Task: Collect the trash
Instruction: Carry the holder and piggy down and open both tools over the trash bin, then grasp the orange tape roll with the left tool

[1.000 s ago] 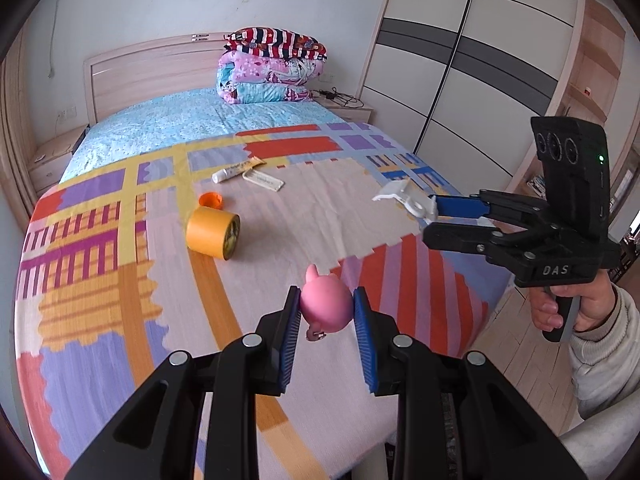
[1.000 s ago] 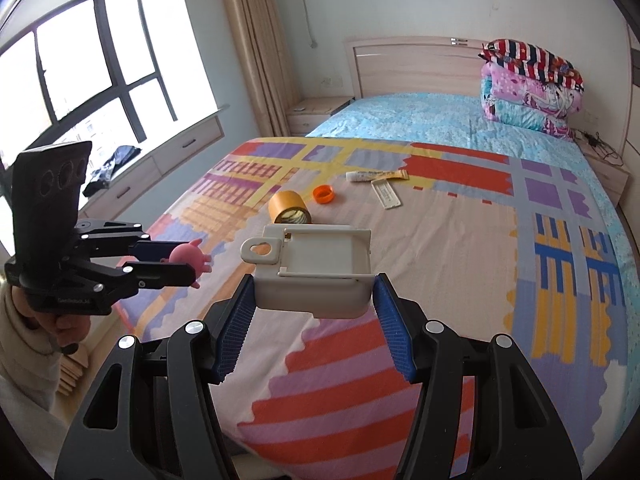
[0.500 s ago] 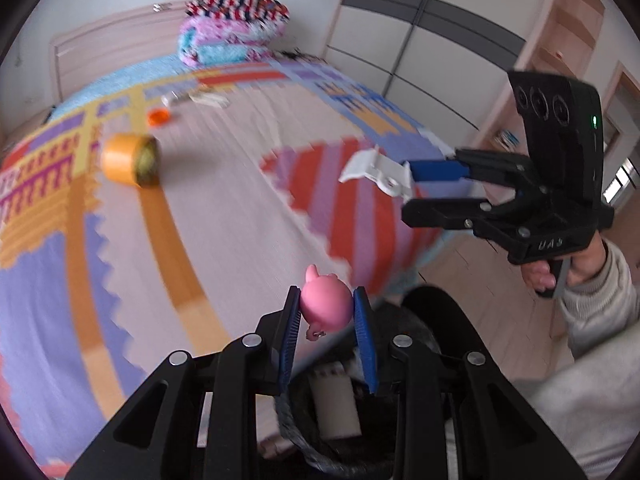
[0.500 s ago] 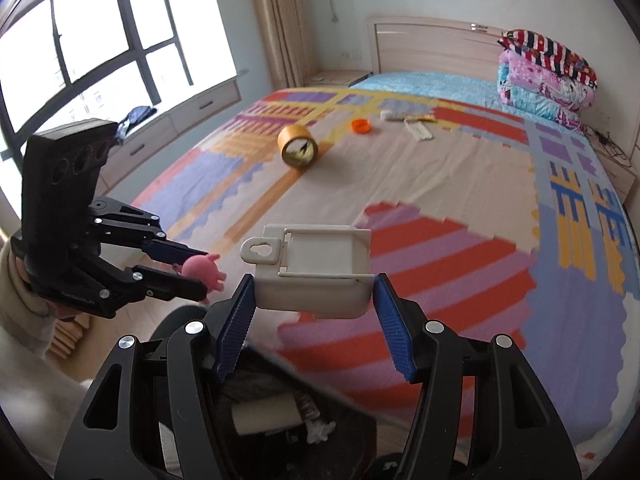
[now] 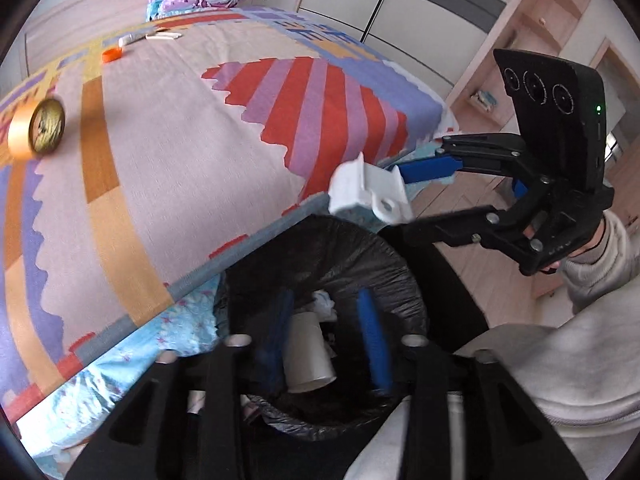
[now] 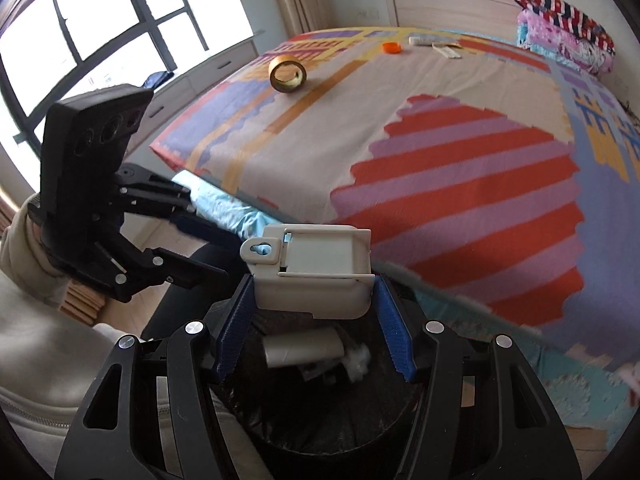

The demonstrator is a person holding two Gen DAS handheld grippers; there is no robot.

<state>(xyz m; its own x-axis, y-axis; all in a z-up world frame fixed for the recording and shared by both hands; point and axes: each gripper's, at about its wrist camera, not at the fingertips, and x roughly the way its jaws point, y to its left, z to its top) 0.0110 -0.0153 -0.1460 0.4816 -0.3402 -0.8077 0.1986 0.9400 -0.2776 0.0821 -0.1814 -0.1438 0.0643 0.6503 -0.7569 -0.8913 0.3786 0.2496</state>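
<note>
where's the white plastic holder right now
In both views the white plastic holder sits between the right gripper's fingers, above the black-lined trash bin beside the bed.

Home bedroom: bed (image 6: 460,120) with patchwork cover, folded quilts (image 6: 568,36), likely wardrobe (image 5: 400,12), window (image 6: 100,28)

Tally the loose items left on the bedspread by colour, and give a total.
Orange: 2, the tape roll and the small cap.
White or pale: 2, the tube and the flat strip.
Total: 4.
</note>
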